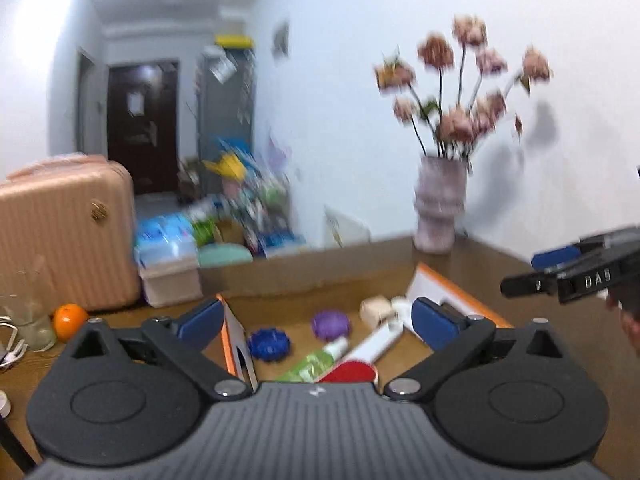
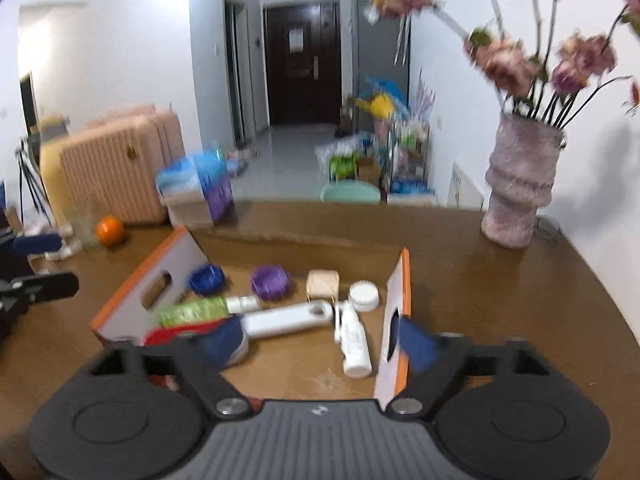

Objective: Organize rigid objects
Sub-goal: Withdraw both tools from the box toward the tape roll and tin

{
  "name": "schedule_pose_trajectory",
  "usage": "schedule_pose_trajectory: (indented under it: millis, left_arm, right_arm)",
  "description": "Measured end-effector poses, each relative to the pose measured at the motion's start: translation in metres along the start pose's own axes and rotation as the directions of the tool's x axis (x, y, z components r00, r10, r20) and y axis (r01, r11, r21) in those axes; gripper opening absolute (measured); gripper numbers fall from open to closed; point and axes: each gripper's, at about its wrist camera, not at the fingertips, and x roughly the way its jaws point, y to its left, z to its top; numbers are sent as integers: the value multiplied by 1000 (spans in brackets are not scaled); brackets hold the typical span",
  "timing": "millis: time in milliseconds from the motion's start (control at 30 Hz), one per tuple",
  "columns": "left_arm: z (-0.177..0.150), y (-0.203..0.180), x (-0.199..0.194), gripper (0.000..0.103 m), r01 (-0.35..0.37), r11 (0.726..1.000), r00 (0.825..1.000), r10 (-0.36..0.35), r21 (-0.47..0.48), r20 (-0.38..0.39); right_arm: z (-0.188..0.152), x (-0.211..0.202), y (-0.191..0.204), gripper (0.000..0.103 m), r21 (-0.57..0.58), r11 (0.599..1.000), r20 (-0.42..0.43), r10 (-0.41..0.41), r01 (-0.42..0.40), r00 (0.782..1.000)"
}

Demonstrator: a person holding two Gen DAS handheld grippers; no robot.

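Fig.: Both grippers, left (image 1: 318, 322) & right (image 2: 320, 340), fingers apart, empty, above the box (image 2: 394, 304) on the tabletop (image 2: 500, 288). Items lie inside; the bottle (image 2: 354, 340) loose. Step: between placements; next needs a fresh pick.

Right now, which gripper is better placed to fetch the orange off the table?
Left, probably. The orange lies outside the box, on the left gripper's side; the right gripper would have to cross the box. Both are open and empty.
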Motion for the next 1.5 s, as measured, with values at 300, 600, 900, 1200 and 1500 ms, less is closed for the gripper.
schedule_pose_trajectory:
  millis: [300,600,900,1200,1500]
  left_arm:
    - [-26,-15,-49,103,-82,993,986,94,-87,140]
    - [-73,-30,-80,103,-181,975,971,198,-129,134]
    - [-125,-46,-130,103,-222,963,965,240,-154,103]
    - [-173,-61,-176,103,-225,971,973,228,-82,36]
    - [-175,-54,-155,103,-222,973,975,221,-61,-23]
  right_arm:
    - [-37,-37,22,96,28,1000,216,-19,13,976]
    - [-89,-63,49,103,-14,1000,320,-4,9,948]
    - [-130,-91,60,103,21,999,332,-33,27,943]
    - [-213,-131,72,103,105,994,281,-41,12,959]
    - [-233,-125,94,86,121,991,179,35,-57,983]
